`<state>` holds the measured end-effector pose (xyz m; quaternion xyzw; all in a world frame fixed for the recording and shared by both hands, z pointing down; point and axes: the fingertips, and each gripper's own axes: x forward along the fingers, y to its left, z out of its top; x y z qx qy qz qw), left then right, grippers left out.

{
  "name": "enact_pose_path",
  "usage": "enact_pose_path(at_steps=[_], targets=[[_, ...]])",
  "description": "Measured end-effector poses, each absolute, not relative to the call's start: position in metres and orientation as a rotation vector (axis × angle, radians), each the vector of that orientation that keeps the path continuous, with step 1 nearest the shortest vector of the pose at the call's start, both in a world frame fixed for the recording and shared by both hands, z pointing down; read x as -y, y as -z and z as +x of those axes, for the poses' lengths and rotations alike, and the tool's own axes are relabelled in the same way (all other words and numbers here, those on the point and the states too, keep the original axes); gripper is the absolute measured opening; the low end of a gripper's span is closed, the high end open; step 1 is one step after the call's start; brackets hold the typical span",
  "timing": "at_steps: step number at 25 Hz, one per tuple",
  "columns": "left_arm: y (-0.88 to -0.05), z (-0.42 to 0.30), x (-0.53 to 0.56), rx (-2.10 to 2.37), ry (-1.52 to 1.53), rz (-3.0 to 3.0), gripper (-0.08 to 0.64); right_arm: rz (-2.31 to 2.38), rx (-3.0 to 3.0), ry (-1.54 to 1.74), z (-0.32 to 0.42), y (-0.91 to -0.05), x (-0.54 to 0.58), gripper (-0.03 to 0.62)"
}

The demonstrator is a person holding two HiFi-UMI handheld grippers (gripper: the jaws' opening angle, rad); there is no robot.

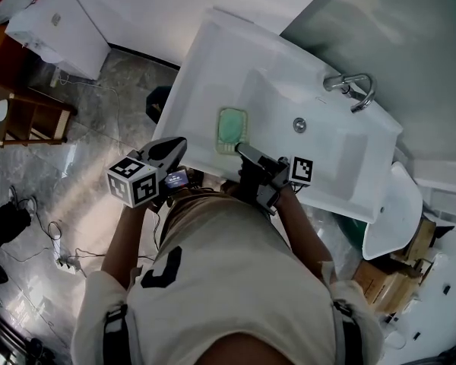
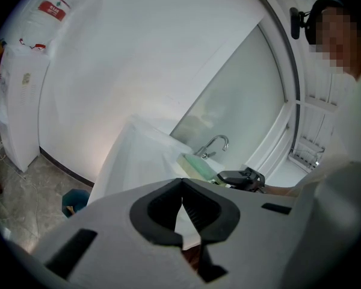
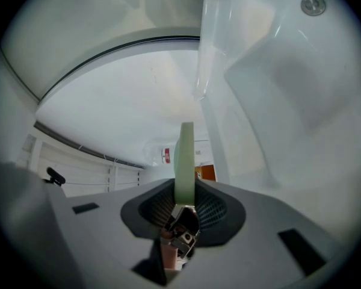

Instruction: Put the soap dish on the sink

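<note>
Over the ledge of the white ceramic sink (image 1: 205,63), the pale green rectangular soap dish (image 1: 232,128) was pinched by one edge in my right gripper (image 1: 242,150). Whether it already touched the ledge I could not tell. I judged it should go down flat, clear of the basin's slope, before release. My left gripper (image 1: 178,147) hung empty, jaws pressed together.

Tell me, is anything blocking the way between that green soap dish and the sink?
Nothing visible does. The right gripper holds the soap dish just over the sink, at its ledge beside the basin. The faucet stands at the far side, and the left gripper is off to one side.
</note>
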<state>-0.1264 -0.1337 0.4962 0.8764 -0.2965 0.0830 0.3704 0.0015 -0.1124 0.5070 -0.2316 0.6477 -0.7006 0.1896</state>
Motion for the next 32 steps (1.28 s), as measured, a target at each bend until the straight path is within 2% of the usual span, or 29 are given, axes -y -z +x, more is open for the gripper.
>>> enact_pose_path(at_steps=[12,32], targets=[[-0.495,-0.114,0.138,0.840,-0.244,2.218,0.020,-0.661,-1.803,2.035,0.019,-0.546,0.143,0.089],[-0.508,-0.121,0.133,0.843,-0.273,2.173,0.020,-0.776,-1.777,2.115,-0.002,-0.598,0.170,0.089]])
